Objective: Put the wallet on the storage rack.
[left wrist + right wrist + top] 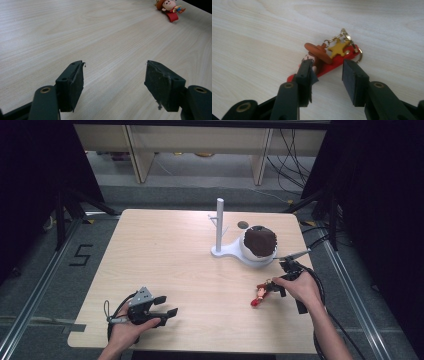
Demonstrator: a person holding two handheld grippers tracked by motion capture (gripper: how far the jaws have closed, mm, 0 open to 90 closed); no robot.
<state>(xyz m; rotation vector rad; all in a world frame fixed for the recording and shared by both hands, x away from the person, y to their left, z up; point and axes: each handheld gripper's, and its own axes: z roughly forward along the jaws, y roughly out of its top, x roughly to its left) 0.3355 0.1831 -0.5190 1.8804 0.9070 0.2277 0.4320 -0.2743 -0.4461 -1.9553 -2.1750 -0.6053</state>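
The cowboy keychain lies flat on the pale wooden desk, directly under and just ahead of the right tool. In the right gripper view its red strap runs slantwise between the two black jaws; the brown hat, a gold star charm and a short gold chain with a ring sit just beyond the jaw tips. The right tool's jaws stand partly apart, straddling the strap: the left jaw is at or on the figure's near end, the right jaw clear of the strap with bare wood showing between, so nothing is clamped.

Beyond the right tool, farther up the desk, stands a white stand with an upright post, and just beside it a white bowl holding something dark brown.

Well apart, at the near left edge of the desk, the left tool rests in the person's hand, jaws wide apart over bare wood, the keychain far ahead and to its right.
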